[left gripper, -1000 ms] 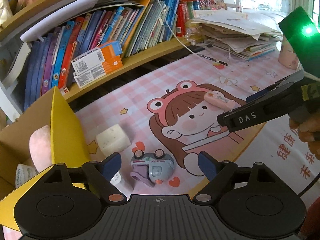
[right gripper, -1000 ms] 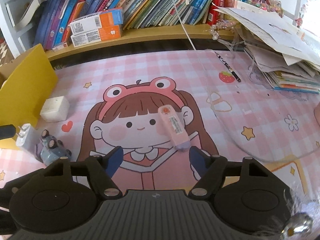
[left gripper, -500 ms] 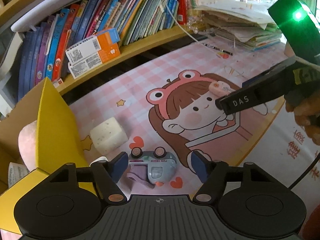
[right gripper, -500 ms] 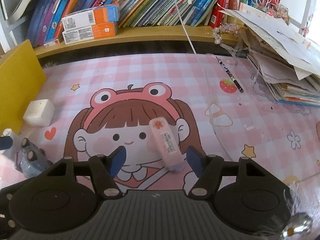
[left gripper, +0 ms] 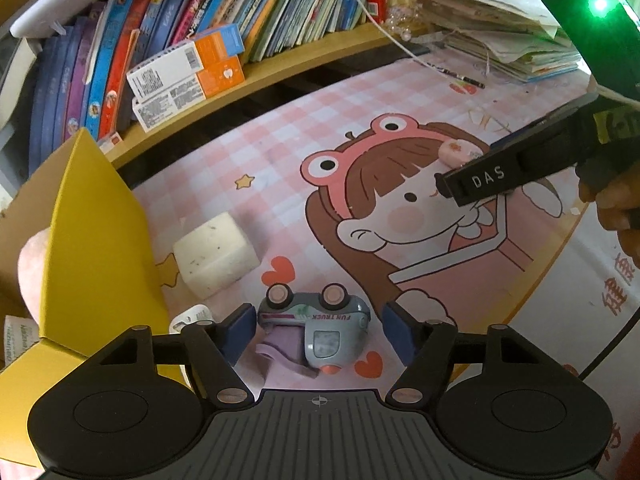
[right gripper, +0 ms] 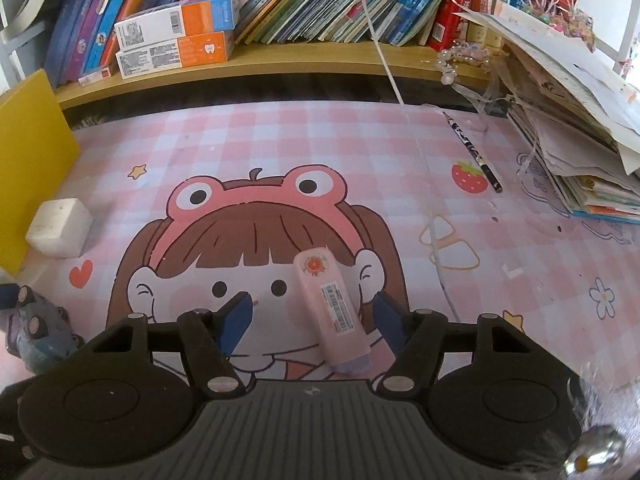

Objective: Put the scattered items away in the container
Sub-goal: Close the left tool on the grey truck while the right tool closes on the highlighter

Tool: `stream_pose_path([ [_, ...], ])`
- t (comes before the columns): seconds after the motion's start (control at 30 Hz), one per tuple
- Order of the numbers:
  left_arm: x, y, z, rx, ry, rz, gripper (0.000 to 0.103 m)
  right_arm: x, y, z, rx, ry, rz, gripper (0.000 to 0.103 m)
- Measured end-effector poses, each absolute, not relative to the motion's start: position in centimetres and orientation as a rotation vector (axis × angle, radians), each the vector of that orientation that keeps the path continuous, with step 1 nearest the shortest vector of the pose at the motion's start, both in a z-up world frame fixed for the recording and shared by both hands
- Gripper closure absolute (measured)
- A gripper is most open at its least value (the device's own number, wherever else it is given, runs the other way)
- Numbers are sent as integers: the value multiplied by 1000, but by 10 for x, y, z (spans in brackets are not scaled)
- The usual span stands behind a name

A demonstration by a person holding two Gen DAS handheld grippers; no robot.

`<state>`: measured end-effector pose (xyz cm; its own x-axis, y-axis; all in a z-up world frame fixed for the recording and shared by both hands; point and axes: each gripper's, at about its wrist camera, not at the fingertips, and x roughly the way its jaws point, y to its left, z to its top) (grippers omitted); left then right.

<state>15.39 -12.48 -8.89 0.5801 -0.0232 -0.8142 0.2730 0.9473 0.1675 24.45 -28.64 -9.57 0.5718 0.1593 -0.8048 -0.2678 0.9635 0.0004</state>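
A grey-blue toy truck lies wheels-up on the pink mat. My left gripper straddles it, open, with a small gap at each pad. Beside it are a white block and a small white plug, both close to the yellow cardboard box, which holds a pink plush thing. A pink tube with a barcode label lies between the fingers of my right gripper, which is open and clear of it. From the right wrist, the truck and block show at the left.
A wooden shelf of books with two orange-and-white cartons runs along the back. Piled papers crowd the right side. A pencil and a white cable lie on the mat. A hand holds the right gripper.
Both grippers have come down and forward. The left jaws have narrowed around the truck. The pink tube, earlier ahead of the right fingers, now lies between them.
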Motion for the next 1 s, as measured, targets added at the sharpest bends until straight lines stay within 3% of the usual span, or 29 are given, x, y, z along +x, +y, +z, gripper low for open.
stream_pose_path([
  [0.43,157,-126,-93,310,939,-169,33,249,-286,-100,-125,942,265,39],
  [0.57,157,-126,-92,298,941,-172,41,251,-289,-100,-124,943,272,42],
  [1.0,149,-132,-91,314,952,-220,39,248,-287,-100,-128,938,272,45],
])
